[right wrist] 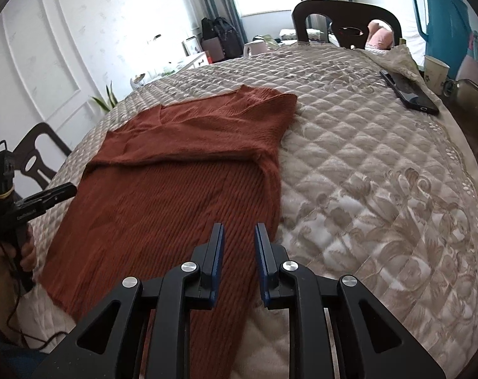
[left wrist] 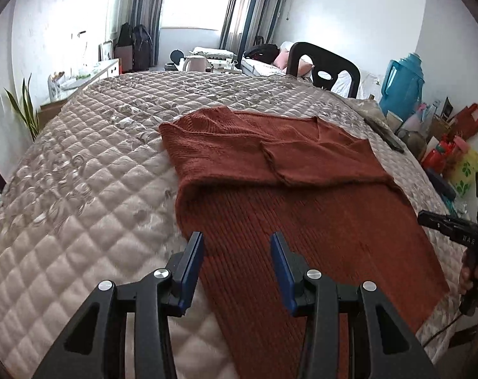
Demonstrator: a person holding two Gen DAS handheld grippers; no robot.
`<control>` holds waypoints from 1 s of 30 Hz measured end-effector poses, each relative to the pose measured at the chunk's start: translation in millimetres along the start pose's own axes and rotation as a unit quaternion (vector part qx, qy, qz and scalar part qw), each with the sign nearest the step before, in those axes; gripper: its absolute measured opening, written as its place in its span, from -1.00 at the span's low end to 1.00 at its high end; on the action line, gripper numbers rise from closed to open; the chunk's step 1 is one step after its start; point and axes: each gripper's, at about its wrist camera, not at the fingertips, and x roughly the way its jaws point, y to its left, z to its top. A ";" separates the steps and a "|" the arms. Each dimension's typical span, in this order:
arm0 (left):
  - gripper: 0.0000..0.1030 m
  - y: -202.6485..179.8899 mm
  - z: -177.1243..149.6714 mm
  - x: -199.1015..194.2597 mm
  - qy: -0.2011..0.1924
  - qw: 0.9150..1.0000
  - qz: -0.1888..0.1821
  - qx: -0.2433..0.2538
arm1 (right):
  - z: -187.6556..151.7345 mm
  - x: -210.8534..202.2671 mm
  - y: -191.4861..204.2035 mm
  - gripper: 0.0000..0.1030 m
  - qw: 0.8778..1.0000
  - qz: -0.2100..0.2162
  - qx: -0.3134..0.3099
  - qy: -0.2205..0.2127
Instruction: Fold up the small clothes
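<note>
A rust-red knitted sweater [left wrist: 289,195] lies flat on a quilted beige table cover [left wrist: 90,177], its sleeves folded in over the chest. My left gripper [left wrist: 237,246] is open and empty, hovering over the sweater's near left hem edge. In the right wrist view the sweater [right wrist: 175,183] fills the left half. My right gripper [right wrist: 239,237] is open with a narrow gap, empty, above the sweater's near right edge. The other gripper shows at the left edge of the right wrist view [right wrist: 46,199] and at the right edge of the left wrist view [left wrist: 450,224].
A black phone [right wrist: 408,91] lies on the cover [right wrist: 381,173] at the far right. Dark chairs [left wrist: 321,63] stand behind the table. A blue thermos [left wrist: 403,82], a cup [right wrist: 435,69] and clutter sit at the right. A cable [right wrist: 14,322] hangs from the left handle.
</note>
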 end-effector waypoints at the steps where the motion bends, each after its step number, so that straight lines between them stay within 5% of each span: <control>1: -0.10 -3.4 -1.7 -2.5 -0.001 1.000 0.006 0.005 | -1.5 -0.5 3.0 -0.62 1.000 0.004 -0.004 -0.001; 13: 0.09 -38.7 -29.5 -10.0 0.009 0.999 0.005 0.052 | -23.8 3.8 51.3 -0.50 0.996 0.042 -0.082 0.007; 24: 0.11 -34.1 -48.3 -19.7 0.011 0.998 0.014 0.060 | -41.8 -8.2 34.0 -0.49 0.998 0.034 -0.057 0.014; 30: 0.14 -11.3 -58.0 -30.5 0.015 1.000 0.017 0.022 | -51.5 -20.3 19.7 -0.49 0.999 0.033 -0.031 0.011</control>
